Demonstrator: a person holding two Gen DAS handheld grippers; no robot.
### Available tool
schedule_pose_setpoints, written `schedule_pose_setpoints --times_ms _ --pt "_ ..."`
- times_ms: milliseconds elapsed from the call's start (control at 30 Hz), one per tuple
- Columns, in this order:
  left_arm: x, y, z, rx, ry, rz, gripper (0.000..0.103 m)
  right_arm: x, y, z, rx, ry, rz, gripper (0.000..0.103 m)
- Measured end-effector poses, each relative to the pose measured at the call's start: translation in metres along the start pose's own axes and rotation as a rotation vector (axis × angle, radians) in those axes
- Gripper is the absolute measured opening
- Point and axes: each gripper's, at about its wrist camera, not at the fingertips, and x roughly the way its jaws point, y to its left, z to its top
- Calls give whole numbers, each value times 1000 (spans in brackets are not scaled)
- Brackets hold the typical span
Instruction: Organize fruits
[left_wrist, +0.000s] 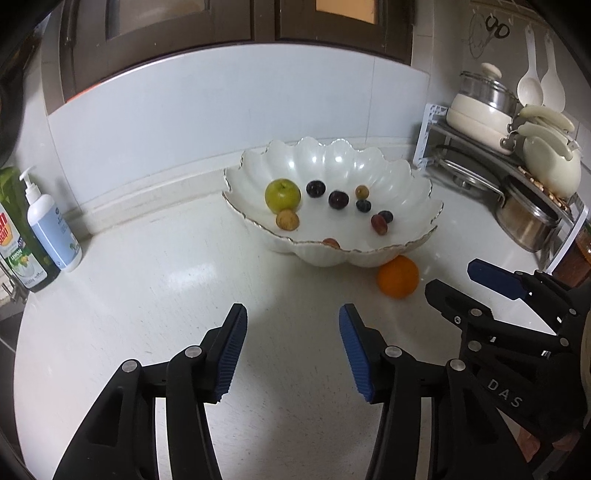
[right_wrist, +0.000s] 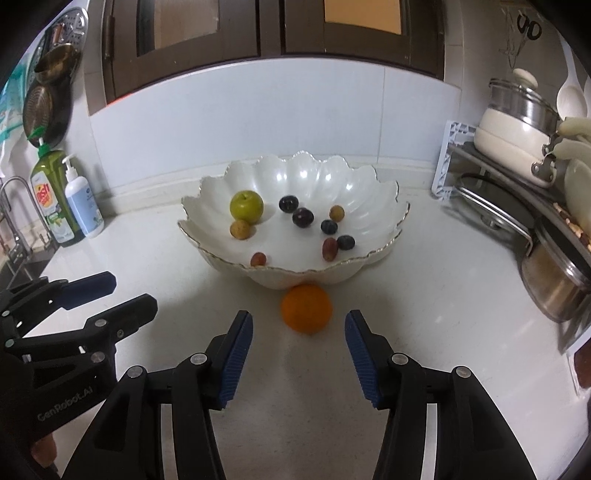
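Note:
An orange (right_wrist: 306, 308) lies on the white counter, touching the front of a white scalloped bowl (right_wrist: 373, 206). The bowl holds a green apple (right_wrist: 246, 206), a walnut (right_wrist: 241, 229), dark plums (right_wrist: 303, 217) and several small fruits. My right gripper (right_wrist: 298, 325) is open and empty, its fingers either side of the orange and just short of it. In the left wrist view the orange (left_wrist: 398, 277) sits right of the bowl (left_wrist: 402, 177). My left gripper (left_wrist: 292, 317) is open and empty over bare counter. The right gripper (left_wrist: 448, 277) shows at the right.
A pot rack with steel pots (right_wrist: 554, 288) and a cream pan (right_wrist: 513, 140) stands at the right. A green dish soap bottle (right_wrist: 51, 199) and a white pump bottle (right_wrist: 83, 206) stand at the left by the sink tap (right_wrist: 14, 206). The left gripper (right_wrist: 129, 291) shows at the left.

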Motion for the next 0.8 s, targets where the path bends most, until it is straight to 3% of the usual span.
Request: schedule_pose_setpoints --times_ms 800 --pt "58 1 6 -34 78 47 52 65 -2 4 29 96 8 52"
